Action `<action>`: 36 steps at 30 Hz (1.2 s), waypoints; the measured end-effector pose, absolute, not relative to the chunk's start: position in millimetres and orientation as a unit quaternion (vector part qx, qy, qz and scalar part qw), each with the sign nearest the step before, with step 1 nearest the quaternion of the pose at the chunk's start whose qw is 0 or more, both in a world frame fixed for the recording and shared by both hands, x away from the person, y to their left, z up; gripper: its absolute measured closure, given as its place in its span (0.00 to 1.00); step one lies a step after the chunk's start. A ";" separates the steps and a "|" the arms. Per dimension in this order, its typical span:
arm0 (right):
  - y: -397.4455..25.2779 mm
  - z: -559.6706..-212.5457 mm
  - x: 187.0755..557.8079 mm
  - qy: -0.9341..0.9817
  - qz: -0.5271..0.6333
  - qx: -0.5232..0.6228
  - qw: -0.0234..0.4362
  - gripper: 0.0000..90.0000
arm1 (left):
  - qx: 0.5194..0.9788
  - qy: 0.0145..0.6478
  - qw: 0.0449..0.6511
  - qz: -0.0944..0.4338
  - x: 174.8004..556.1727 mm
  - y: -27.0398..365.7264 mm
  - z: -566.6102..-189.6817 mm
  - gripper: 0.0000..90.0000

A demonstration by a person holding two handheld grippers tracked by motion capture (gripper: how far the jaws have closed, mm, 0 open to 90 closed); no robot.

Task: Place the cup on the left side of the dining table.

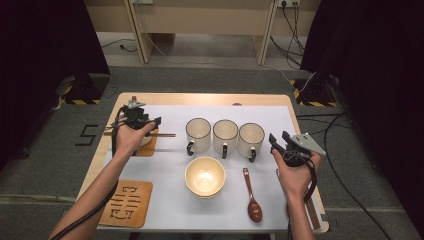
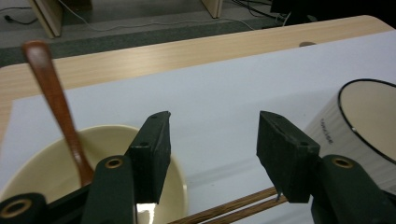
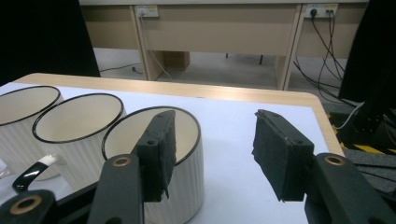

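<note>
With both sets of fingers apart and empty, your left gripper (image 1: 159, 121) hovers over the chopsticks (image 2: 229, 211) beside the small bowl (image 2: 175, 175), your right gripper (image 1: 278, 141) near the rightmost mug (image 3: 184, 186): nothing grasped yet.

The place looks like a lab recording station: a small wooden table (image 1: 210, 99) on grey carpet (image 1: 200, 77), black curtains (image 1: 45, 45) at both sides, hazard-taped stand bases (image 1: 82, 95), loose floor cables (image 1: 340, 130) and wall sockets (image 3: 146, 11).

I see a cream ceramic bowl (image 1: 205, 176) mid-mat, a brown wooden spoon (image 1: 251, 196) right of it (apart) and a carved wooden coaster (image 1: 127, 203) front-left.
</note>
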State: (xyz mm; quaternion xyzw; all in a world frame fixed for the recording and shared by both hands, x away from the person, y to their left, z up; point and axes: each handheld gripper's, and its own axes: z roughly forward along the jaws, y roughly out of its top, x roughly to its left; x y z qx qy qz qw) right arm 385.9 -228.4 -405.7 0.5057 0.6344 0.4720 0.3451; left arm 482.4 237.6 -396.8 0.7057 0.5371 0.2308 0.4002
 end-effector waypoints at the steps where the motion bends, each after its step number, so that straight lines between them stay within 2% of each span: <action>1: -228.4 -405.2 385.8 0.632 0.473 0.506 0.347 0.54 | 0.708 0.535 0.402 0.225 483.1 234.8 -397.2 0.49; 36: -228.6 -408.8 386.8 0.639 0.468 0.509 0.335 0.54 | 0.747 0.495 0.406 0.178 505.2 165.6 -403.4 0.49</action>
